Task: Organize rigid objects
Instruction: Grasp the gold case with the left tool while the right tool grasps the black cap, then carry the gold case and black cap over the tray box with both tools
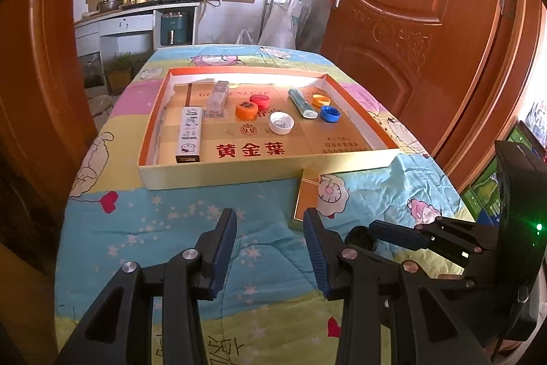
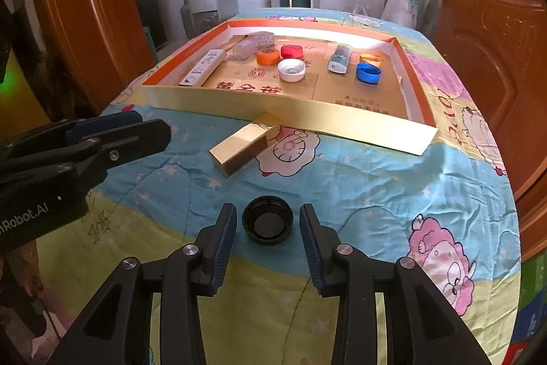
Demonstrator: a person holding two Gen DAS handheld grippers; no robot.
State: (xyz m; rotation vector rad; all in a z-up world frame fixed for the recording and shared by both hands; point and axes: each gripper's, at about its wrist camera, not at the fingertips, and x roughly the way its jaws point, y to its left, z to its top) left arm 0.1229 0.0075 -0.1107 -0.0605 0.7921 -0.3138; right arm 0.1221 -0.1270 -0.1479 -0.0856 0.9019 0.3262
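Note:
A black bottle cap lies open side up on the cartoon blanket, between the fingers of my right gripper. A gap shows on each side of it, so the pads do not press on it and the gripper is open. A gold box lies just beyond it, against the front wall of the shallow gold tray. In the tray are a white cap, a red cap, a blue cap and a long white box. My left gripper hovers open over the blanket with nothing between its fingers.
The tray fills the middle of the blanket-covered table. Orange wooden doors stand close on both sides. A kitchen counter with pots is at the back. My right gripper sits just right of the left one.

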